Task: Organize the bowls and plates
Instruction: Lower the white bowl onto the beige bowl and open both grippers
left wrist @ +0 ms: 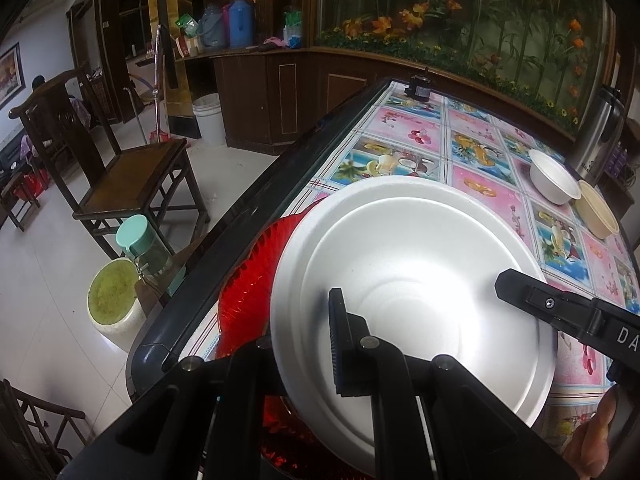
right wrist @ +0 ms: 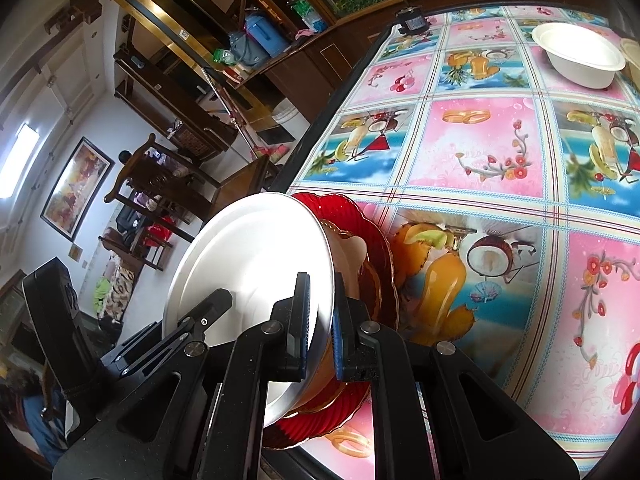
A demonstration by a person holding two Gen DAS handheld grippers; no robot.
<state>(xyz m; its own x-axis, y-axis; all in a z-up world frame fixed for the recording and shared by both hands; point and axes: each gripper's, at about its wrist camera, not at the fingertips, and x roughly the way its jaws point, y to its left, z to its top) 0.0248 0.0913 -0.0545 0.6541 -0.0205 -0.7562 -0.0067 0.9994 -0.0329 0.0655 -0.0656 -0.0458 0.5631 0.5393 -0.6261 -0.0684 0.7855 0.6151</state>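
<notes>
Fingers of the left hand-held gripper (left wrist: 308,344) are clenched on the near rim of the white plate (left wrist: 408,264), its outer finger mostly hidden behind the rim. The right hand-held gripper (right wrist: 322,328) pinches the same plate's edge. Tilted, smooth and ringed, the plate leans over a red glass plate (right wrist: 372,236) on the counter (right wrist: 480,152); something amber, perhaps another dish, sits between them. A white bowl (left wrist: 554,176) stands well apart.
</notes>
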